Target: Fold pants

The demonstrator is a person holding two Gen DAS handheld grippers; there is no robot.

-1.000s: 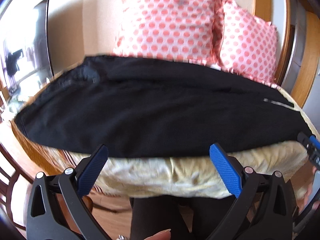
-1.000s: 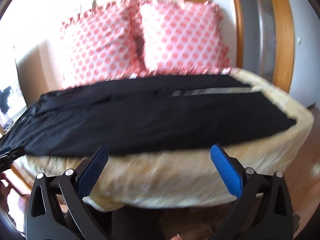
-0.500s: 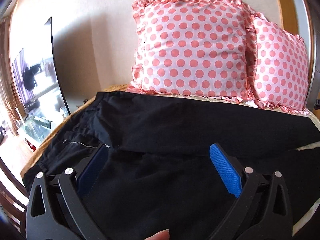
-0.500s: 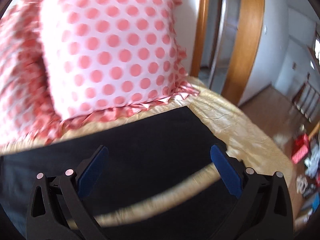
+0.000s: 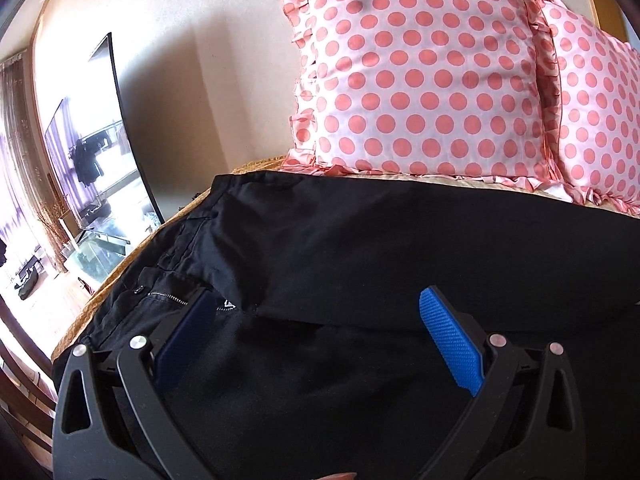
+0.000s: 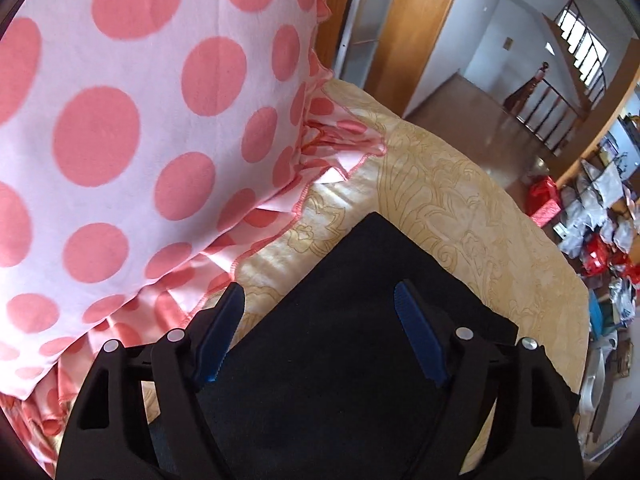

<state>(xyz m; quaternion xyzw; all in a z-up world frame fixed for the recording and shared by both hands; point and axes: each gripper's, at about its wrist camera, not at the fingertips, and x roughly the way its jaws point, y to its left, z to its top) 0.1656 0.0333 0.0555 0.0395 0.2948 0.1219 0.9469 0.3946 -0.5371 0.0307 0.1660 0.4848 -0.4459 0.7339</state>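
Note:
Black pants [image 5: 360, 248] lie spread across the bed, waist with button and zipper [image 5: 160, 294] at the left. My left gripper [image 5: 316, 320] is open and hovers low over the crotch area, near the zipper. In the right wrist view the leg end of the pants [image 6: 372, 288] lies on the yellow bedspread, its hem corner pointing away. My right gripper [image 6: 320, 312] is open, straddling that leg end close above it, its left finger [image 6: 224, 320] over the leg's edge by the bedspread. Neither gripper holds cloth.
Two pink polka-dot pillows [image 5: 420, 80] stand against the wall behind the pants; one [image 6: 120, 120] is just left of my right gripper. The yellow bedspread [image 6: 460, 208] ends at the right, with the floor, a wooden door frame [image 6: 420, 20] and clutter [image 6: 600, 216] beyond. A television [image 5: 92, 184] stands left.
Both grippers have moved forward from the bed's near edge to over the pants. The left closed in on the waist and zipper, the right swung to the far leg end by the pillow.

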